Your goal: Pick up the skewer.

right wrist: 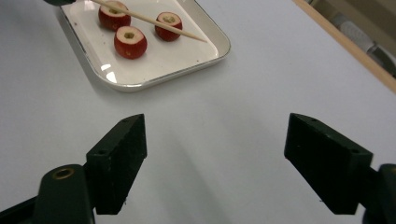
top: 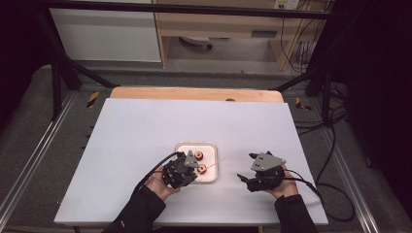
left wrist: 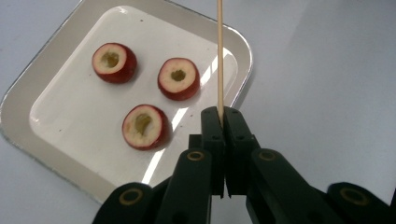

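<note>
A white square tray [left wrist: 51, 60] holds three red fruit pieces with hollowed cores [left wrist: 114, 62] [left wrist: 178, 78] [left wrist: 144, 126]. My left gripper [left wrist: 223, 114] is shut on a thin wooden skewer [left wrist: 219, 56], which points out over the tray's right edge. In the high view, the left gripper [top: 192, 167] sits at the tray's [top: 180, 145] near left corner. The right gripper [top: 246, 166] hovers to the tray's right. In the right gripper view, its jaws [right wrist: 217, 128] stand wide open over bare table with nothing between them. The skewer [right wrist: 154, 21] crosses above the fruit [right wrist: 130, 42].
The tray lies near the middle front of a white tabletop [top: 145, 126] with a wooden strip [top: 194, 93] along its far edge. Black frame posts and cables [top: 335, 145] stand off the table at both sides.
</note>
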The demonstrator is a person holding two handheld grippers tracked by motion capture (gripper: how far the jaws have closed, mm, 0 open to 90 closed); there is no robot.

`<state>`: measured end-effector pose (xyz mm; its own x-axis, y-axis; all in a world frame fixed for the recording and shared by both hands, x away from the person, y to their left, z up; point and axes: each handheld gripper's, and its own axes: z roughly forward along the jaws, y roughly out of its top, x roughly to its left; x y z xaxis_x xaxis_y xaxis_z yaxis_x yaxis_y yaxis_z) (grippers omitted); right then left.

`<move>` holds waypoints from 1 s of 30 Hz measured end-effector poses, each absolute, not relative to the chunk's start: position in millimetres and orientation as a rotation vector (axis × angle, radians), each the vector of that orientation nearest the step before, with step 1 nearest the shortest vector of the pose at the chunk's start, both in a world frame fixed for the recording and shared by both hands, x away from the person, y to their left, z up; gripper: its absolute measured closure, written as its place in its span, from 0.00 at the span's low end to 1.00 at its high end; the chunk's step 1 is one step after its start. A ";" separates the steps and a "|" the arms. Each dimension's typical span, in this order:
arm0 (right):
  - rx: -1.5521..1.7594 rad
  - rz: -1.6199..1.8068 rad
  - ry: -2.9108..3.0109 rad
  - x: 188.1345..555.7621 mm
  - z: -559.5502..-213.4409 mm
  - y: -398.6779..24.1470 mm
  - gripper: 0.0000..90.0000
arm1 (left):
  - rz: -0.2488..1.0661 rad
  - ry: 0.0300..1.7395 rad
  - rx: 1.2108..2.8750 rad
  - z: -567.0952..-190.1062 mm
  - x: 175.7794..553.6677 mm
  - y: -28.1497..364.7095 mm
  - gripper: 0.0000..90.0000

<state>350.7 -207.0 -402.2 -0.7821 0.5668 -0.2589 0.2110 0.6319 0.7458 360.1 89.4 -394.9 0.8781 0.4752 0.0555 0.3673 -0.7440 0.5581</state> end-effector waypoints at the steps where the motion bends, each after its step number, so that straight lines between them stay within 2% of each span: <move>1: 0.632 1.012 2.379 351.6 -401.9 -206.6 0.21 | 0.267 0.622 2.488 -395.1 359.8 92.1 0.98; 6: 0.760 1.051 2.370 356.1 -400.6 -204.9 0.14 | 0.296 0.668 2.441 -395.0 358.1 107.0 0.98; 12: 0.848 1.059 2.405 361.4 -399.4 -199.4 0.13 | 0.328 0.706 2.379 -394.6 353.8 123.5 0.98; 30: 0.942 1.069 2.483 379.0 -391.5 -147.7 0.07 | 0.363 0.802 2.237 -403.1 344.4 167.6 0.98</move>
